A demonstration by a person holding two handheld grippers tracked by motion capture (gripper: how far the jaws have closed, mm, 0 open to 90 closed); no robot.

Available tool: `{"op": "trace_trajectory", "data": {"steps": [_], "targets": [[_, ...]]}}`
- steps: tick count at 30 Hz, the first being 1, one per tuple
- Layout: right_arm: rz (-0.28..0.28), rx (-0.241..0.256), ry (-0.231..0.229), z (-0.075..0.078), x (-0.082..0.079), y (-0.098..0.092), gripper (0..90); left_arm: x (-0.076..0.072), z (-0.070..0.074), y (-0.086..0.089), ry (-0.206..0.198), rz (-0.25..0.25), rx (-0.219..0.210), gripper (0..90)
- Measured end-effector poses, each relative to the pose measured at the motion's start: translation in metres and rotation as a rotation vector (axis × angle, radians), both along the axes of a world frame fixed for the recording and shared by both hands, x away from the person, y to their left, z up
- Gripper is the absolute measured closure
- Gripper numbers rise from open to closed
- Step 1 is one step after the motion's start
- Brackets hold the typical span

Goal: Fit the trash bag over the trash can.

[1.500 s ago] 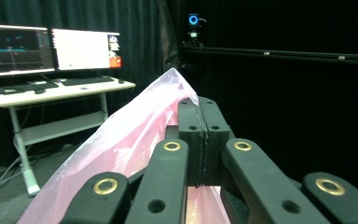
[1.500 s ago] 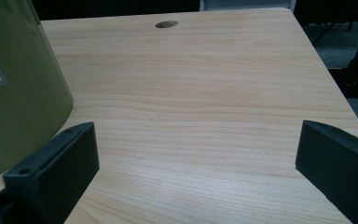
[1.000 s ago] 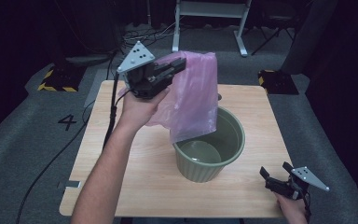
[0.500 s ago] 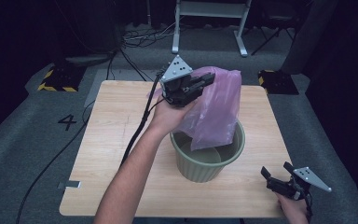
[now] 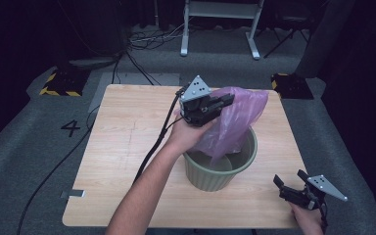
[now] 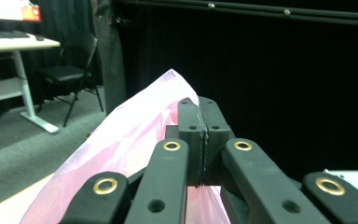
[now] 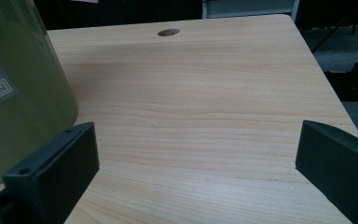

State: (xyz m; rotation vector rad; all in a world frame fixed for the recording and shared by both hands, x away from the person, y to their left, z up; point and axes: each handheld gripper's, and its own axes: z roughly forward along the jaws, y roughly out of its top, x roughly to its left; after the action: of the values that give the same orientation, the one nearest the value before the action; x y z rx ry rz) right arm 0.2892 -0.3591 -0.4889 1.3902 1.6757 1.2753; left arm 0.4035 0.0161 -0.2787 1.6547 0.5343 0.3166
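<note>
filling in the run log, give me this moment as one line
left tongs: shut on pink bag | bag: hanging into green bin | right tongs: open, empty, near table corner

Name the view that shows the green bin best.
The high view: the green bin stands whole on the table, the pink bag dangling into it from the shut left gripper. The right gripper view catches only a slice of its wall, beside the right gripper.
</note>
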Motion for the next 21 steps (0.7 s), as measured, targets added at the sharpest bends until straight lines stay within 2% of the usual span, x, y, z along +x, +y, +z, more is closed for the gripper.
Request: {"op": "trace_trajectory", "data": {"steps": [3, 9, 13, 21], "targets": [[-0.001, 0.002, 0.001, 0.0, 0.0, 0.0, 0.0, -0.009, -0.007, 0.002, 0.009, -0.001, 0.057, 89.2], [0.0, -0.002, 0.004, 0.0, 0.0, 0.001, 0.0, -0.019, -0.013, 0.013, 0.033, 0.013, 0.102, 89.2], [-0.001, -0.001, 0.005, 0.0, 0.0, 0.002, 0.0, -0.028, -0.02, 0.028, 0.051, 0.02, 0.156, 89.2], [0.005, -0.004, 0.006, 0.0, 0.001, 0.005, 0.0, -0.047, -0.025, 0.045, 0.061, -0.029, 0.192, 89.3]]}}
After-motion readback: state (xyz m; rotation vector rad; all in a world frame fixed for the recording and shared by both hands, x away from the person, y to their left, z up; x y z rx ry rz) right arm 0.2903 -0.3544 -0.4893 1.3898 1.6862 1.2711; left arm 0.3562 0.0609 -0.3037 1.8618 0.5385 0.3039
